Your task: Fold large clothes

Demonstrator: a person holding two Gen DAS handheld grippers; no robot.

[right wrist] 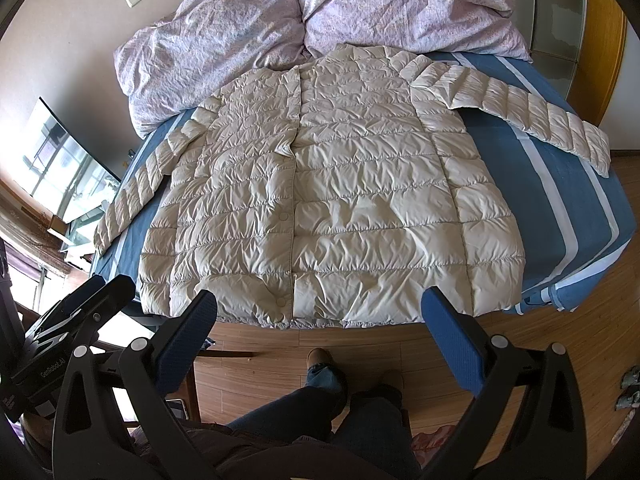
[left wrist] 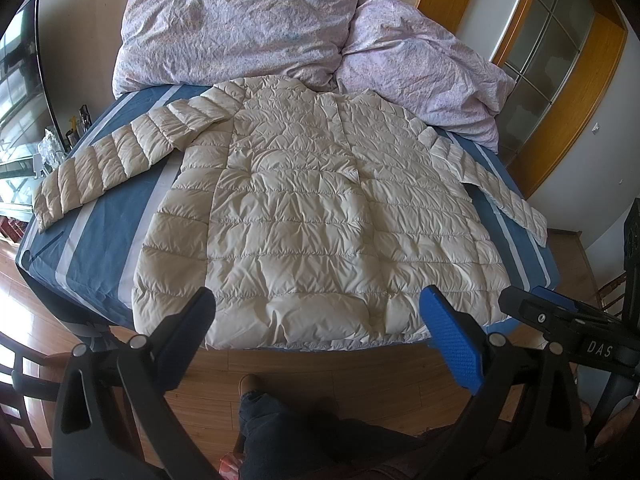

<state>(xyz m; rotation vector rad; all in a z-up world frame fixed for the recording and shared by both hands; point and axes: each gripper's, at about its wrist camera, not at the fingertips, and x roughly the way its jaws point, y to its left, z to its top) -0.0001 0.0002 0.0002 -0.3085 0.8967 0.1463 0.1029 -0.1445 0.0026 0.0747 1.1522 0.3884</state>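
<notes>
Two markings are legible. In my left wrist view, the white letters "DAS" stand on the black body of my right tool (left wrist: 560, 312), which sits to the right of my left tool. In my right wrist view, the white lettering "GenRobot.AI" runs along the black body of my left tool (right wrist: 80, 304), to the left of my right tool. A further dark red marking below that lettering is too small to read.
</notes>
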